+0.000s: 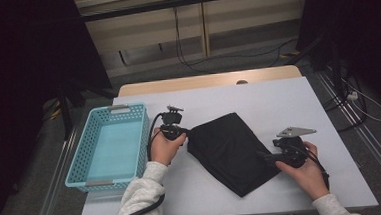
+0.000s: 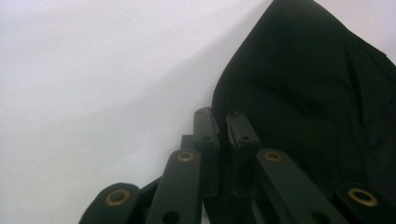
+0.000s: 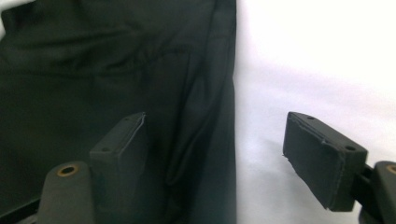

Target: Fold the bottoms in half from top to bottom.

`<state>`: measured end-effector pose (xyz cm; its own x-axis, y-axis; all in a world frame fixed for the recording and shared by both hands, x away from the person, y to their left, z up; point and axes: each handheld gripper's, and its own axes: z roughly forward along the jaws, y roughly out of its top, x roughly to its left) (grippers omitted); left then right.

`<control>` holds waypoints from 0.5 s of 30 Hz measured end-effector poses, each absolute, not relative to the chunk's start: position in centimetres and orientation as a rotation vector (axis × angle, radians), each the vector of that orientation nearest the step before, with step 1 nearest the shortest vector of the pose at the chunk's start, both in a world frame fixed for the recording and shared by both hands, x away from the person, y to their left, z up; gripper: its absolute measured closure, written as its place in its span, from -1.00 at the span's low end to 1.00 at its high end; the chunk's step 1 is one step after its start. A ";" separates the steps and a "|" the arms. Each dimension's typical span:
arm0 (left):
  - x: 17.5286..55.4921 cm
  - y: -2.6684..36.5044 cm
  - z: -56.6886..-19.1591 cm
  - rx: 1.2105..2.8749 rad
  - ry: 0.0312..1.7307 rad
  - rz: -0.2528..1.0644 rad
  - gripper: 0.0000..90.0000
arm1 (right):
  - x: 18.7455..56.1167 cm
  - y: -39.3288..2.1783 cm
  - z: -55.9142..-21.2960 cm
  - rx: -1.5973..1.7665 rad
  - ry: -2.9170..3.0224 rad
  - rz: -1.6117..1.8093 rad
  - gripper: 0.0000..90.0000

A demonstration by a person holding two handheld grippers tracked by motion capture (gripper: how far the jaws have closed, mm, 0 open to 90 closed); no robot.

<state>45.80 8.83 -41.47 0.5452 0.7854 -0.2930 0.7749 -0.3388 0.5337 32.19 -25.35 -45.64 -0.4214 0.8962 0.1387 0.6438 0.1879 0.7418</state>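
While the left gripper (image 1: 185, 133) pinches the cloth (image 1: 231, 152) at its near-left corner, the right gripper (image 1: 267, 158) stands with jaws apart at the opposite edge, that edge lying between its pads but not yet pressed. Item: one black cloth, folded flat, lying mid-table (image 1: 278, 102) on the white top, just right of the basket (image 1: 88, 151) and apart from it. Outline: roughly four-sided and set askew, long axis running from the far-left corner toward the near-right one, a point aimed at the person's side. Surface: matt, dark, with soft creases and a stitched seam or hem visible in the right gripper view (image 3: 187, 51); fabric type cannot be told. Left jaws: together on the cloth, the fold rising between and beyond them in the left gripper view (image 2: 223, 140). Right jaws: wide, one pad (image 3: 119, 144) over the fabric, the other (image 3: 322, 158) over bare table, so the cloth's right edge (image 3: 231, 116) runs straight up between them. Bearing: from the right jaws the cloth lies ahead and to the left pad's side; closing where they stand would, by my judgement, take the hem. Nearer hand: both touch or border the cloth, left hand (image 1: 166, 146) already committed, right hand (image 1: 305, 168) poised. Basket: teal, plastic, perforated, empty, at the table's left.
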 end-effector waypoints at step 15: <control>45.9 9.3 -41.6 2.157 1.269 0.003 0.85 | 30.8 -23.2 -46.2 1.447 2.131 1.071 -0.10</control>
